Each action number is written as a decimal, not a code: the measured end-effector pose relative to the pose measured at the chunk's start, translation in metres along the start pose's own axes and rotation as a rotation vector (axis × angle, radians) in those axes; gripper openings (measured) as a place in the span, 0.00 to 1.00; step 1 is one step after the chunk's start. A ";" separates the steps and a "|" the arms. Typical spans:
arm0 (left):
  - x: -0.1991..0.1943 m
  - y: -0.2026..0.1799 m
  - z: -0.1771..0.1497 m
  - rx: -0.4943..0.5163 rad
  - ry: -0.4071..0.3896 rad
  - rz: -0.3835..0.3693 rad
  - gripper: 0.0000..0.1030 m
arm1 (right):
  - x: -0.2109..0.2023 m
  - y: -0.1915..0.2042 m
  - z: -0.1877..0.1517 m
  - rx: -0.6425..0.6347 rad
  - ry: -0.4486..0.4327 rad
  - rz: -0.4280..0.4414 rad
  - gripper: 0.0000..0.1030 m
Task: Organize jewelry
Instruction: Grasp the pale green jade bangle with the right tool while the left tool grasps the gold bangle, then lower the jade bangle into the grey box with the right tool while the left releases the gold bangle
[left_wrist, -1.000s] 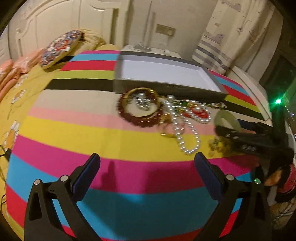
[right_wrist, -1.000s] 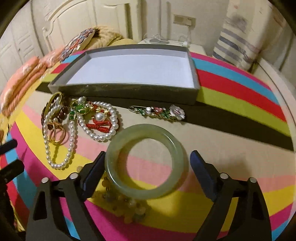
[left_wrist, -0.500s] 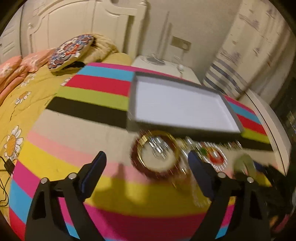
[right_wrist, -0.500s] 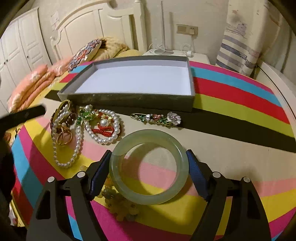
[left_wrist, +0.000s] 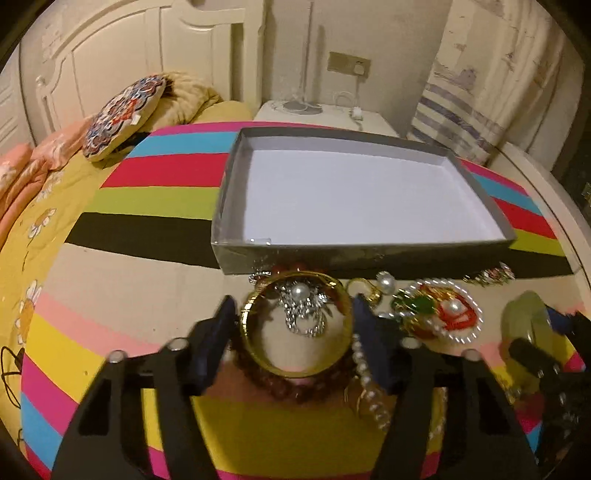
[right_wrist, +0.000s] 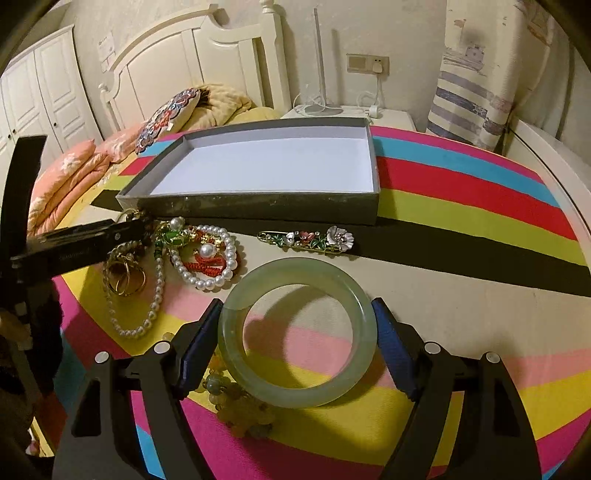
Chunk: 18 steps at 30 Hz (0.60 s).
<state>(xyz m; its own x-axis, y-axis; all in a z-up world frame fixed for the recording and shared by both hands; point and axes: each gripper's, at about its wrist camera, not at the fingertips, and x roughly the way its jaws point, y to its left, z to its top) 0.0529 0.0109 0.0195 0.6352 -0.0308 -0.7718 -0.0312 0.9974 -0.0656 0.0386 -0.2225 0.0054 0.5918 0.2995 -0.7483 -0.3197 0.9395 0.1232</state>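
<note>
Your left gripper (left_wrist: 291, 325) straddles the gold bangle (left_wrist: 295, 325), jaws closing, pads at its sides but contact unclear. Only this view shows the silver pearl charm (left_wrist: 303, 306) inside the bangle and the dark bead bracelet (left_wrist: 295, 384) under it.

Your right gripper (right_wrist: 297, 338) pinches the jade bangle (right_wrist: 297, 338) across its width. Only this view shows the flower pin (right_wrist: 306, 238), lying alone between bangle and tray (right_wrist: 258, 205), and the pearl strands (right_wrist: 207, 258) beside your left tool.

The tray's near wall stands just beyond the pile; striped cloth (right_wrist: 480, 295) lies bare to the right.
</note>
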 end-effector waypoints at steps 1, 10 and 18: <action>-0.004 -0.001 -0.002 0.015 -0.009 -0.007 0.57 | 0.000 0.000 0.000 0.001 -0.002 0.001 0.75; -0.051 0.002 -0.007 0.047 -0.127 -0.104 0.57 | -0.008 -0.011 0.003 0.054 -0.042 0.037 0.75; -0.056 0.011 0.023 0.024 -0.147 -0.120 0.57 | -0.012 -0.021 0.023 0.082 -0.070 0.054 0.75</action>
<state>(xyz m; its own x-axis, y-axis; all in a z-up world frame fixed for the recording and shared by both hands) 0.0352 0.0252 0.0768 0.7391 -0.1416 -0.6585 0.0687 0.9884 -0.1355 0.0553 -0.2423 0.0264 0.6264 0.3580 -0.6924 -0.2922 0.9314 0.2172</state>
